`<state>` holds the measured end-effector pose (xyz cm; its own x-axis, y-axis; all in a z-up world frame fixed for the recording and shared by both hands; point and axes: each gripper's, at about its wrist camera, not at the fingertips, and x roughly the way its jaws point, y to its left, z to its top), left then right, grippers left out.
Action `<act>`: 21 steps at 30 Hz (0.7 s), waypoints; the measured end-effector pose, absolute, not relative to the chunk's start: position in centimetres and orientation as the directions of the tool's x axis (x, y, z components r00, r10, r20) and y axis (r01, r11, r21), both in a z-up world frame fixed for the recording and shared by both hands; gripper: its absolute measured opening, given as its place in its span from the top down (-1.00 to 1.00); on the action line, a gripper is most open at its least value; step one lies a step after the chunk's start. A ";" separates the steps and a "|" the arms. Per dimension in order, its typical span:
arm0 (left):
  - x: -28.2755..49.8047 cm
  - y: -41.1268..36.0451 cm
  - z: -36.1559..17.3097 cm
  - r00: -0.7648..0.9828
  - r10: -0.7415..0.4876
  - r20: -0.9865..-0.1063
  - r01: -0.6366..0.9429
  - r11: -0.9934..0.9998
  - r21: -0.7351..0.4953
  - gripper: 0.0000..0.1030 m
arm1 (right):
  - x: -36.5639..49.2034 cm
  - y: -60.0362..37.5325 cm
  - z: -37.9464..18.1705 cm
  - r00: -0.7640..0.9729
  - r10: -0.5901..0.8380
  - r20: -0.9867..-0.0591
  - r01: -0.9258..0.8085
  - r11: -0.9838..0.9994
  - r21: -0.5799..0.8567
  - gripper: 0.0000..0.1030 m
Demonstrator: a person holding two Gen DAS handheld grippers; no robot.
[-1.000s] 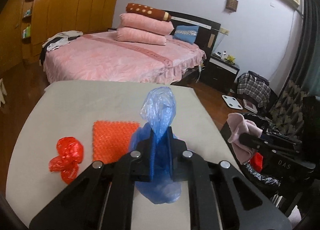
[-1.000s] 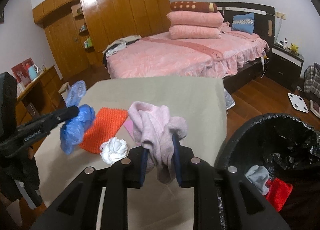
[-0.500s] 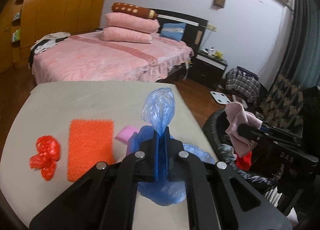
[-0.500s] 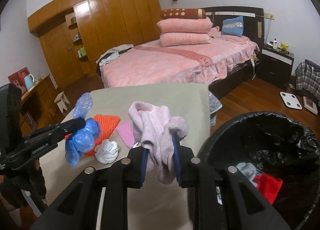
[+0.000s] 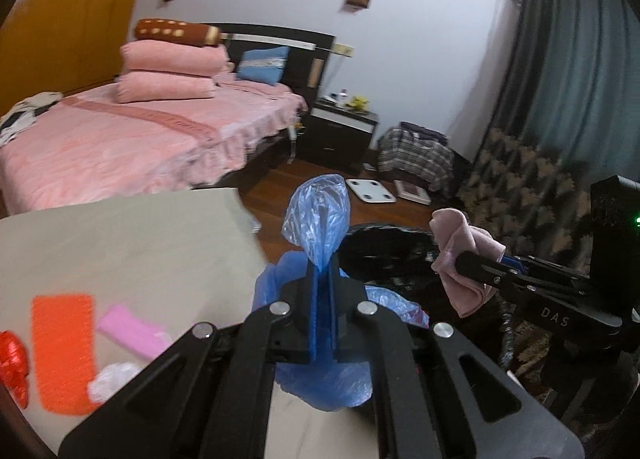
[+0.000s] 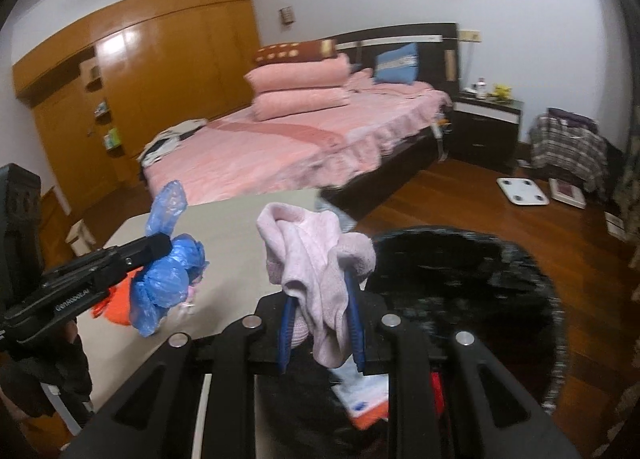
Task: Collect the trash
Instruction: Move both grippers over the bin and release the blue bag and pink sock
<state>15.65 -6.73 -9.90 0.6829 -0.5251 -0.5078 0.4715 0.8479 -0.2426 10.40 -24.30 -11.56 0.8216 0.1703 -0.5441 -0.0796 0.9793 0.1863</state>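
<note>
Left gripper (image 5: 322, 271) was pinched tight on the blue plastic bag (image 5: 320, 215), jaws nearly pressed together with only thin film between them; the bag's loose end stuck up above the fingertips at frame centre and the bulk hung below, clear of the table (image 5: 120, 243).

Right gripper (image 6: 320, 291) was clamped on the pink cloth (image 6: 312, 259), jaws held partly apart by the wad's thickness. Cloth draped over both fingers, centre of the right wrist view.

Both loads were held up off the surface, probably so they could be released straight into the black-lined trash bin (image 6: 520, 259), which filled the lower right of the right view. The cloth sat at the bin's near rim, the bag left of it by the table edge.

Not yet picked up, lower left of the left view: orange mesh pad (image 5: 64, 351), pink piece (image 5: 128, 329), red wad (image 5: 12, 363), white crumple (image 5: 112, 379).
</note>
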 end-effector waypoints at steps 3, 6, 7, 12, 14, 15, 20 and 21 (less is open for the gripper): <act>16.2 -9.4 -10.2 0.652 -0.563 -0.508 0.510 0.821 -0.254 0.93 | 10.0 -27.0 -11.7 0.826 0.114 -0.552 -0.023 0.985 0.169 0.55; 16.9 -12.0 -10.4 0.616 -0.601 -0.508 0.546 0.792 -0.274 0.93 | 9.7 -28.9 -11.9 0.826 0.075 -0.558 0.017 0.987 0.158 0.55; 17.1 -12.9 -10.4 0.604 -0.613 -0.509 0.558 0.781 -0.279 0.93 | 9.6 -29.8 -12.1 0.826 0.058 -0.561 0.036 0.987 0.155 0.55; 17.9 -16.4 -11.0 0.552 -0.656 -0.515 0.605 0.740 -0.294 0.92 | 9.5 -32.6 -13.0 0.818 0.010 -0.575 0.094 0.984 0.151 0.55; 17.9 -17.3 -11.4 0.530 -0.668 -0.522 0.618 0.726 -0.302 0.81 | 9.6 -33.4 -13.6 0.808 -0.001 -0.589 0.109 0.983 0.147 0.41; 18.0 -17.6 -11.6 0.522 -0.672 -0.525 0.620 0.722 -0.308 0.53 | 9.6 -33.7 -13.8 0.804 -0.009 -0.594 0.117 0.983 0.144 0.32; 18.1 -17.2 -12.3 0.521 -0.665 -0.535 0.606 0.730 -0.317 0.00 | 9.1 -34.6 -14.7 0.798 -0.033 -0.602 0.147 0.979 0.141 -0.03; 18.1 -16.8 -12.3 0.526 -0.660 -0.536 0.599 0.736 -0.317 -0.10 | 9.1 -34.6 -14.7 0.799 -0.033 -0.601 0.147 0.979 0.142 -0.16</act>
<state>18.10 -16.82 -12.30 0.5262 -0.6597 -0.5365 0.5986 0.7355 -0.3173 9.12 -34.65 -14.66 0.7985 -0.0326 -0.6011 0.1472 0.9788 0.1425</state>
